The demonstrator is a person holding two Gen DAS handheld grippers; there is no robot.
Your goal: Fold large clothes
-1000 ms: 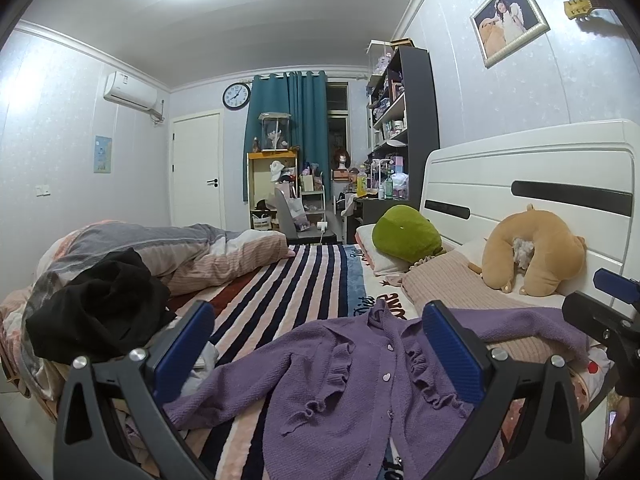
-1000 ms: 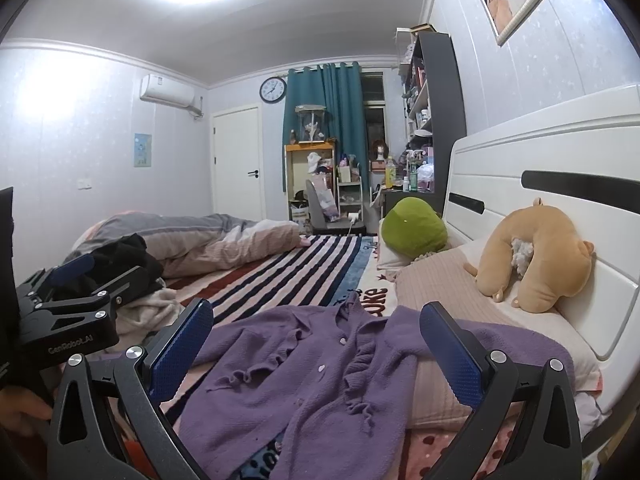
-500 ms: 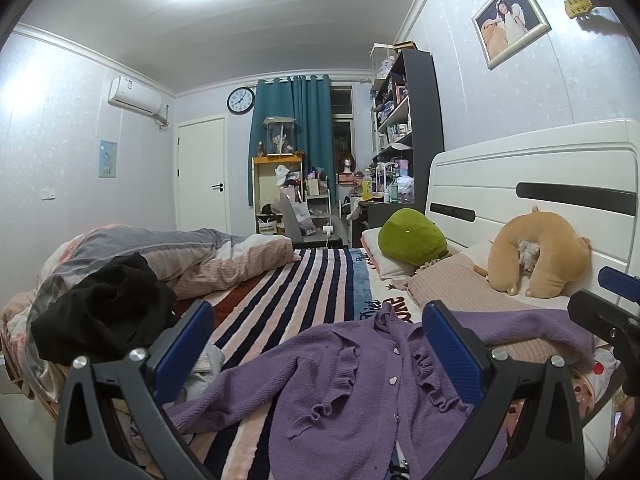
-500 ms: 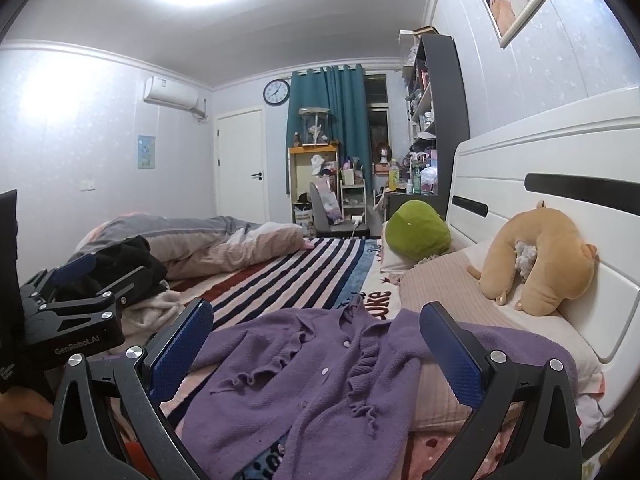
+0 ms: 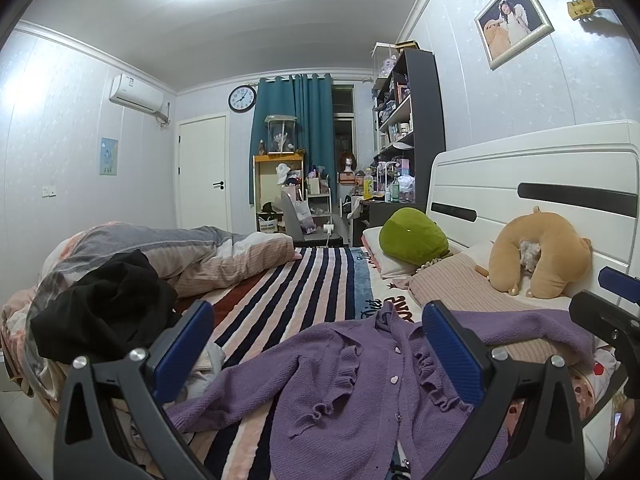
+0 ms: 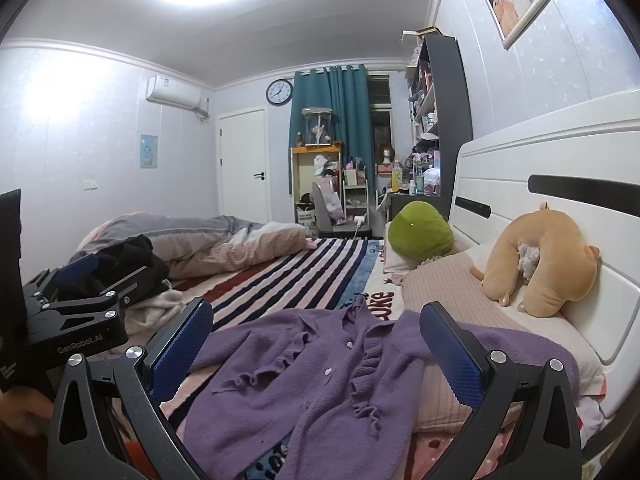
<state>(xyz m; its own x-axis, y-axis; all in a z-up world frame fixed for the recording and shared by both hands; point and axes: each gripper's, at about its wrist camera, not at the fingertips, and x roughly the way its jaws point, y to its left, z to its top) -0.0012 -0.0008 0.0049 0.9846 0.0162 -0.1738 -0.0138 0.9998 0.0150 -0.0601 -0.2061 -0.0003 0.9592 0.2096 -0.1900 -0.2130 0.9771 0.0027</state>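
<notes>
A purple knit cardigan (image 5: 360,384) with ruffled front and small buttons lies spread on the striped bed, one sleeve draped over a beige pillow (image 5: 472,292). It also shows in the right wrist view (image 6: 320,380). My left gripper (image 5: 318,344) is open and empty, held above the cardigan's near edge. My right gripper (image 6: 316,340) is open and empty, also above the cardigan. The left gripper's body (image 6: 76,308) appears at the left of the right wrist view.
A black garment (image 5: 104,304) lies heaped at the left on a rumpled quilt (image 5: 208,256). A green plush cushion (image 5: 412,236) and a tan plush neck pillow (image 5: 540,256) rest by the white headboard (image 5: 560,176). Shelves and clutter stand at the far end.
Both wrist views have tilted slightly, so the cardigan sits a little lower in view. Both grippers stay open and nothing was grasped.
</notes>
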